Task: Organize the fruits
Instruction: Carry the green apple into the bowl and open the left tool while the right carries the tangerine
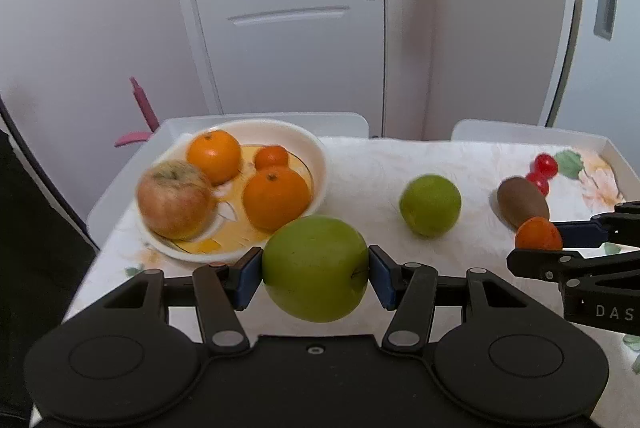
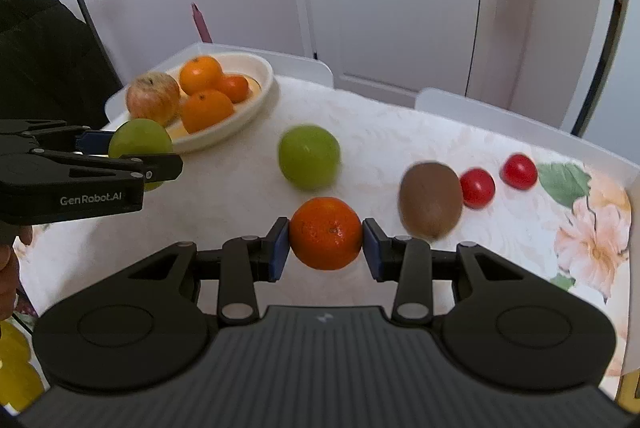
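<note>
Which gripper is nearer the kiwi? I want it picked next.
Right. The right gripper, shut on a mandarin, sits just beside the kiwi. The left gripper, shut on a green apple, is near the bowl.

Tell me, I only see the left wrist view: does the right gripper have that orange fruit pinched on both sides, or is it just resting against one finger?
Observer: Both sides. In the right wrist view the mandarin sits squarely in the right gripper, with a blue pad pressed on each side.
Operator: Good. The red things behind the kiwi overlap for me. How many are there?
Observer: Two cherry tomatoes, one right beside the kiwi, and the other further right, with a clear gap between them.
</note>
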The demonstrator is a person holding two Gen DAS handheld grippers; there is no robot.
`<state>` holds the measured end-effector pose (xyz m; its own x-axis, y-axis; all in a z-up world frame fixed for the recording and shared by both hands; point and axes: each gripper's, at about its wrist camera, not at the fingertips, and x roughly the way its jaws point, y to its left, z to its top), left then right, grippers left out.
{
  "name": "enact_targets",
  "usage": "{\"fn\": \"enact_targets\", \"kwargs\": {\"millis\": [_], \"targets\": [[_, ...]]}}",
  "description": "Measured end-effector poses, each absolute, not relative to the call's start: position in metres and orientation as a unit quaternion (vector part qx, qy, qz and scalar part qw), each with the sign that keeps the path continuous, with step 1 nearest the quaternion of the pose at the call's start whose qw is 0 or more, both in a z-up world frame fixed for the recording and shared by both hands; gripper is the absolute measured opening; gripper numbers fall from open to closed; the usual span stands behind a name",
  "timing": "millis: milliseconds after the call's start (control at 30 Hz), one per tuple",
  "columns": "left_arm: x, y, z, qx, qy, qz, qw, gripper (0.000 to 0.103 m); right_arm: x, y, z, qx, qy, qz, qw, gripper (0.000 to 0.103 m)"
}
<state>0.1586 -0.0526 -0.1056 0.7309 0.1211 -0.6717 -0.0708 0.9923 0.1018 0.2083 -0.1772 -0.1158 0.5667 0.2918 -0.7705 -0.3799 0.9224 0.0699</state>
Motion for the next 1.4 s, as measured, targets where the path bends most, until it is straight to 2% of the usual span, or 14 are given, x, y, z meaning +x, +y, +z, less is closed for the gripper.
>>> {"fn": "enact_targets", "kwargs": {"millis": [367, 733, 1067, 1400], "targets": [[0.152, -0.014, -0.062, 0.021, 0.343, 0.06, 0.937, 0.06, 0.217, -0.136, -0.076, -0.049, 0.402, 0.203, 0.891, 0.054], [0.182, 0.038, -0.041, 0.015, 0.334, 0.044, 0.941, 0.06, 0.247, -0.088, -0.057, -0.038, 0.393, 0.19, 0.899, 0.054], [0.226, 0.085, -0.041, 0.021, 0.335, 0.018, 0.942, 0.06, 0.28, -0.047, -0.062, -0.028, 0.393, 0.164, 0.904, 0.054], [0.259, 0.092, -0.064, 0.033, 0.354, -0.033, 0.934, 0.06, 0.305, -0.034, -0.079, -0.017, 0.403, 0.128, 0.906, 0.054]]}}
